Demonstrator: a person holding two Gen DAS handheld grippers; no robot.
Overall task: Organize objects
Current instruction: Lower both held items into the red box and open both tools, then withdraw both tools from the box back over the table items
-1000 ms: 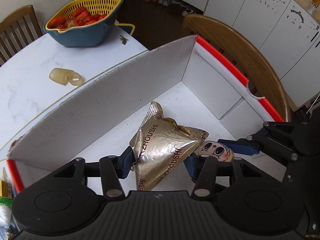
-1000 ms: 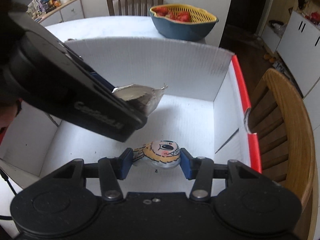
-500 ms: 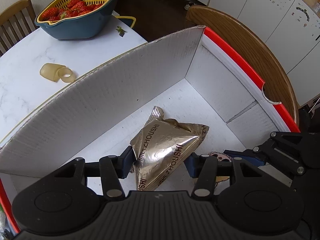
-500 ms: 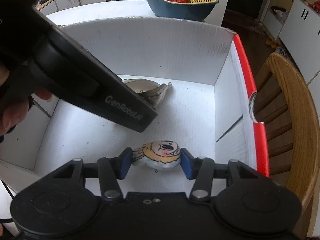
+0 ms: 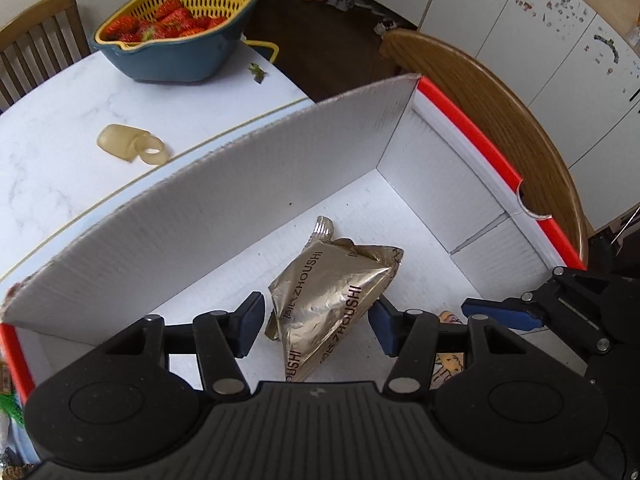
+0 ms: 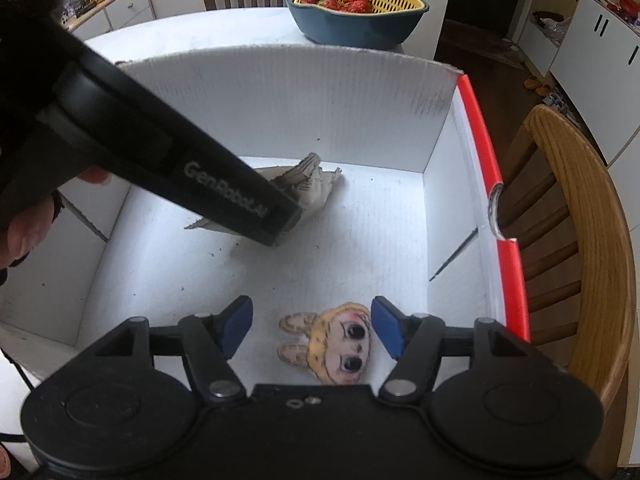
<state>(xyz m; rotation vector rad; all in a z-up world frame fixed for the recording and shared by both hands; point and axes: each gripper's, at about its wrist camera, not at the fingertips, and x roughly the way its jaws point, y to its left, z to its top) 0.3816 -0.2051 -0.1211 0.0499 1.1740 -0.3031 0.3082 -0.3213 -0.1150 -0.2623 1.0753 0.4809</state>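
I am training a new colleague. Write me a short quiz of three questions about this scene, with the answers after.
1. True or false: the left tool is shut on the gold bag.
2. Which lies between the right tool fingers? A) strawberry B) cartoon face packet C) cup
3. Fill in: both items lie inside the white ____.

Key: 1 false, it is open; 2 B; 3 box.

One white box (image 5: 248, 216) holds two things: one gold foil packet (image 5: 332, 304) and one cartoon-face packet (image 6: 332, 344). On the desk (image 5: 52, 128) at 11 o'clock sit one strawberry basket (image 5: 176, 32) and one tape roll (image 5: 132, 148). Two wooden chairs (image 6: 576, 240) show.
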